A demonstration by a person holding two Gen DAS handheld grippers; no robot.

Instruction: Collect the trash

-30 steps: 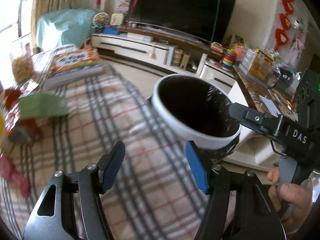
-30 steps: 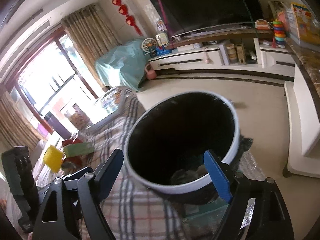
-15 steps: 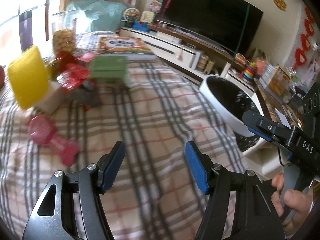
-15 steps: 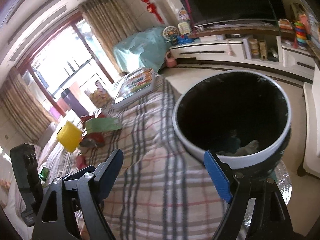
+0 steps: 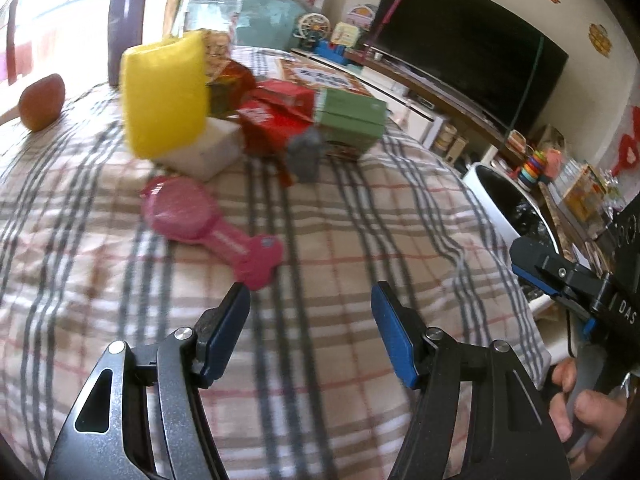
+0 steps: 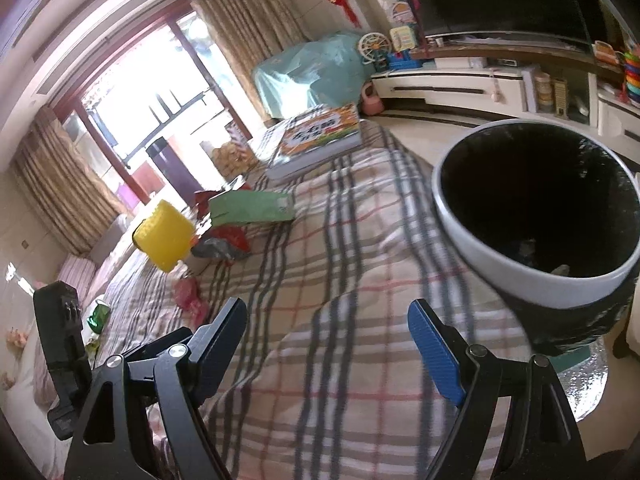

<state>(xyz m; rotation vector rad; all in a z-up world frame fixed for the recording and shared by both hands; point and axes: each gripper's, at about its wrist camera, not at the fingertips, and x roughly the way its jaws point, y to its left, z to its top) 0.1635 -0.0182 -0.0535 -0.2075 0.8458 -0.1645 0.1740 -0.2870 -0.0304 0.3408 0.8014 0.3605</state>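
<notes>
My left gripper (image 5: pixel 310 306) is open and empty above the plaid cloth (image 5: pixel 320 240). Just ahead of it lies a pink wrapper (image 5: pixel 208 220). Further back sit a grey crumpled wrapper (image 5: pixel 306 154), red packaging (image 5: pixel 276 120), a green box (image 5: pixel 352 118) and a yellow pack (image 5: pixel 164 94) on a white box (image 5: pixel 200 148). The white bin with a black liner (image 6: pixel 536 216) stands at the table's right edge; it also shows in the left wrist view (image 5: pixel 508 204). My right gripper (image 6: pixel 326 324) is open and empty, near the bin.
A colourful book (image 6: pixel 316 140) lies at the table's far end. A purple flask (image 5: pixel 126 28) and a snack jar (image 5: pixel 212 16) stand behind the pile. A brown ball (image 5: pixel 42 102) sits far left. A TV (image 5: pixel 472 40) and its cabinet are across the floor.
My left gripper has swung left from the bin towards the pile of packaging, both jaws open throughout. My right gripper has shifted left, so the bin now sits to its right.
</notes>
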